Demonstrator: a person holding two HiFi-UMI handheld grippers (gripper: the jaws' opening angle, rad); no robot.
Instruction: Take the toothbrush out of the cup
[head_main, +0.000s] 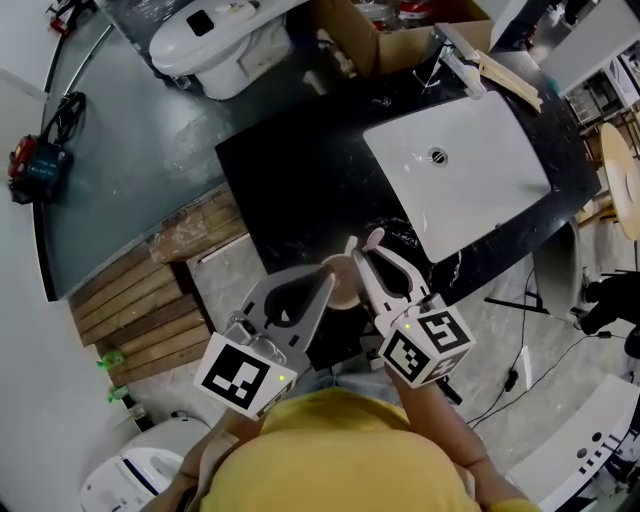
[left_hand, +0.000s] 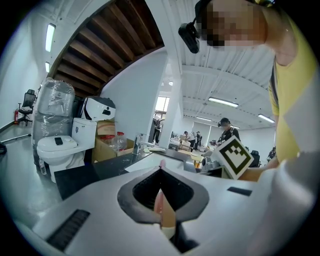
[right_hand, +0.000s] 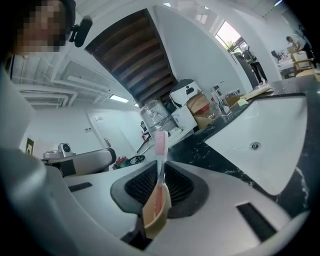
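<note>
Peach cup (head_main: 343, 284) sits nearest, held up close to my body. My left claw (left_hand: 161, 170) is clenched on its wall. Just beside it, my right claw (right_hand: 161, 167) is clamped on the toothbrush (right_hand: 160, 142), its pink head standing up past the tips. I cannot tell whether its tail is clear of the cup. Beyond lie the black counter (head_main: 290, 190), then the white sink (head_main: 470, 170), and the toilet (head_main: 215, 45) farthest off. Risks, as I judge them: the thin handle could pivot or slip in so narrow a pinch. A slanted pull would drag on the rim and twist the cup loose from the left jaws, dropping both.
</note>
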